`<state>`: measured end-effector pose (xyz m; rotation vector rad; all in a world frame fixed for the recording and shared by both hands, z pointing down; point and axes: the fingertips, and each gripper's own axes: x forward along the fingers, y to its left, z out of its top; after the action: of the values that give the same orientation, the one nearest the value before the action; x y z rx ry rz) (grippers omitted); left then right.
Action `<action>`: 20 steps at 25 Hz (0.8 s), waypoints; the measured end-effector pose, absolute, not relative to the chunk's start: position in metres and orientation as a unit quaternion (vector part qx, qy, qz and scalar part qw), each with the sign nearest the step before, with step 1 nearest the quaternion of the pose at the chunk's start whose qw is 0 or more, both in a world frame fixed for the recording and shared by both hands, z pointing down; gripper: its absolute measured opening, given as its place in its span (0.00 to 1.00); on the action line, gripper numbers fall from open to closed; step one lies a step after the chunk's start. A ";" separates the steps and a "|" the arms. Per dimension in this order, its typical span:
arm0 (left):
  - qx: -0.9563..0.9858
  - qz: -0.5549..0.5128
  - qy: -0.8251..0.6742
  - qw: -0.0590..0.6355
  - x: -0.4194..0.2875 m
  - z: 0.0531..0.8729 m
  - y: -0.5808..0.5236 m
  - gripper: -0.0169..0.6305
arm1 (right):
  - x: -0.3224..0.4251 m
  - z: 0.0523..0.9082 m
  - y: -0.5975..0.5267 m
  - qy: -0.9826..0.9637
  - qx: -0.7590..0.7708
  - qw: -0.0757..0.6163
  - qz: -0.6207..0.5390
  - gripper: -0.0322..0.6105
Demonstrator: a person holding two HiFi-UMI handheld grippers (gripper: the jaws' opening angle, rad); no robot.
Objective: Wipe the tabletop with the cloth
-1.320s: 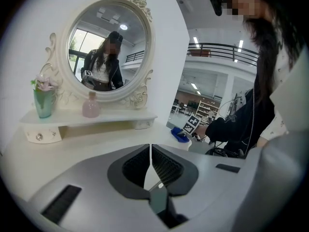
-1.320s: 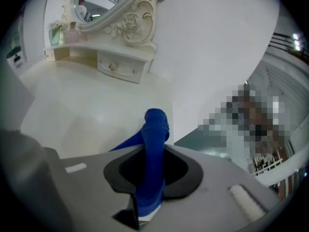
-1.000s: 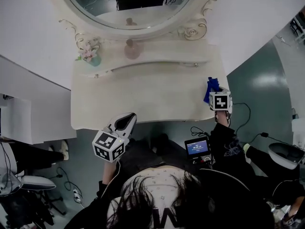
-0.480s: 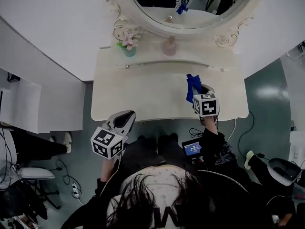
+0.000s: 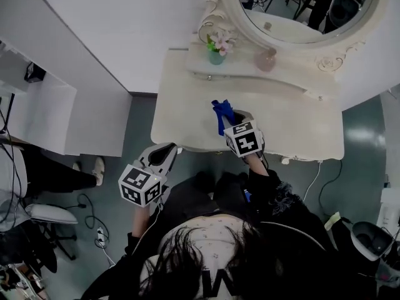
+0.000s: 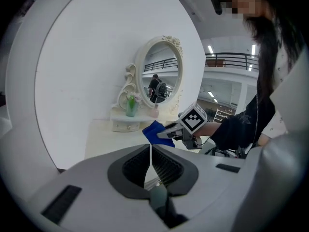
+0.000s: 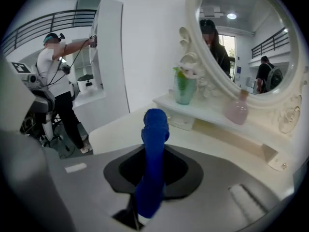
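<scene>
The blue cloth (image 5: 220,114) sticks up from my right gripper (image 5: 230,120), which is shut on it over the left-front part of the cream tabletop (image 5: 294,127). In the right gripper view the cloth (image 7: 154,149) rises as a rolled strip from between the jaws, with the tabletop (image 7: 120,129) beyond it. My left gripper (image 5: 165,155) hangs off the table's front-left edge, shut and holding nothing. In the left gripper view, that gripper (image 6: 150,164) shows only a thin slit between its jaws, and the right gripper (image 6: 168,133) with the cloth (image 6: 154,130) shows ahead.
A raised shelf at the table's back carries a green vase of flowers (image 5: 216,49) and a pink bottle (image 5: 267,59), under an oval mirror (image 5: 300,8). A white cabinet (image 5: 37,111) stands to the left. Cables and a chair base (image 5: 37,220) lie on the floor. A person (image 7: 54,66) stands far left.
My right gripper has carried the cloth leftward over the tabletop, from its right edge to its left-front part. The head view swung left. The left gripper stayed by the front edge.
</scene>
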<state>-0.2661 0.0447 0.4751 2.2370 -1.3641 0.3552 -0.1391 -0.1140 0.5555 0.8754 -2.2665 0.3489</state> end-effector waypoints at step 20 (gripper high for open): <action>0.774 0.108 -0.567 0.261 -0.354 0.481 0.109 0.02 | -0.317 0.621 -0.001 -0.890 0.148 0.428 0.057 0.17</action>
<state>-0.3539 0.1088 0.4806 2.0948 -1.5360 0.2912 -0.3174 -0.0014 0.6214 0.3706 -2.2222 0.1430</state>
